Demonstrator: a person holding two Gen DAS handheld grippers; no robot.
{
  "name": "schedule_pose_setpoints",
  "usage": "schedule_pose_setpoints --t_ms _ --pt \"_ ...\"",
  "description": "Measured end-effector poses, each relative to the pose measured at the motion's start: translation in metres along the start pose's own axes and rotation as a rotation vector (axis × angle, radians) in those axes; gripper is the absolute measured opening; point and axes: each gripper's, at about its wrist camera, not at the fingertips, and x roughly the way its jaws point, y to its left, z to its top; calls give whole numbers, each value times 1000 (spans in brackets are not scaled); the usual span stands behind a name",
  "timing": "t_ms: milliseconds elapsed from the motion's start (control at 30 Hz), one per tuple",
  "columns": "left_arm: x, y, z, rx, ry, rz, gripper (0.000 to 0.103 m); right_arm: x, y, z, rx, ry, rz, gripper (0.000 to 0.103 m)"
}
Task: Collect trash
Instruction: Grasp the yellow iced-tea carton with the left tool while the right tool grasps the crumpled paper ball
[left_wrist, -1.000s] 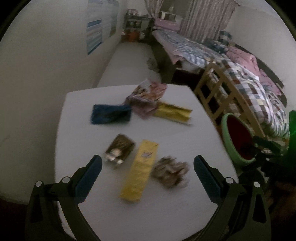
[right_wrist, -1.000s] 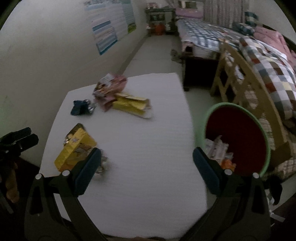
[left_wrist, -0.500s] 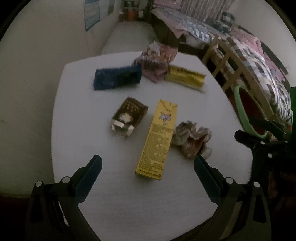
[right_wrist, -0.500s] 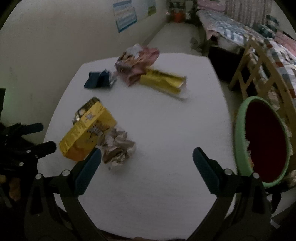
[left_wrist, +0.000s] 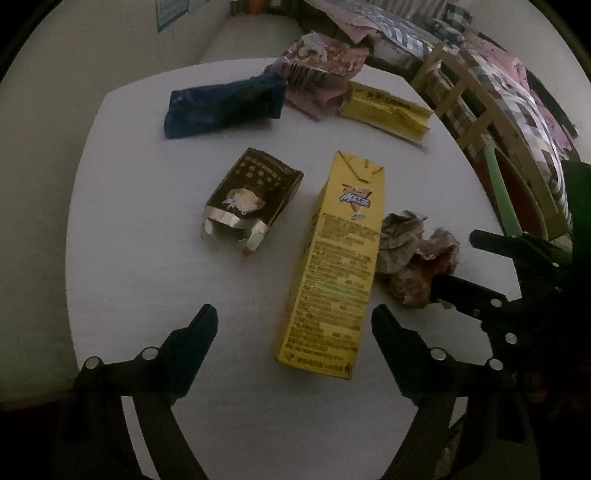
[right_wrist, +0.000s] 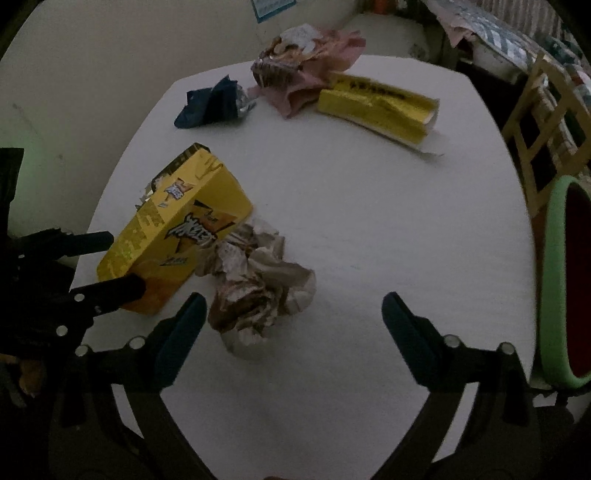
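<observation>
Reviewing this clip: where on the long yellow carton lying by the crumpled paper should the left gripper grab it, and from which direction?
Probably across the yellow carton's long side faces near its middle, coming from above. It lies flat on the white table, and the left gripper, open and just closing slightly, already straddles its near end. The crumpled paper crowds one side, so that finger needs care.

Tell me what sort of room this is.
Most likely a bedroom: a bed with checked bedding lies behind the white table, a wooden chair beside it, and a poster on the wall.
</observation>
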Motion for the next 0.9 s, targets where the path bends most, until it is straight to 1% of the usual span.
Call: schedule_pose_setpoints --t_ms 167,200,267,333,367,433,467,533,633,900 --pt "10 5 0 -17 14 -21 62 12 1 2 7 20 41 81" --pt "12 5 0 -19 17 -25 61 14 1 3 10 26 55 77" --pt "15 5 -1 -21 20 -34 53 16 1 3 19 37 78 70" --pt "17 3 -1 -16 23 -44 47 18 3 3 12 47 89 54" --pt "17 3 -1 -14 23 -46 44 19 4 3 9 49 105 51" --pt "17 0 -3 -10 22 -54 39 19 6 3 9 51 128 40" --pt "17 -1 -3 -9 21 -51 39 18 7 3 4 49 131 39" --pt "15 -3 -3 -11 13 -47 38 15 9 3 2 47 131 34" --pt "12 -3 -4 -13 4 -47 37 11 9 2 -4 42 129 30" --pt "-3 -4 -6 -21 -29 -42 36 -6 7 -2 -9 16 104 29"
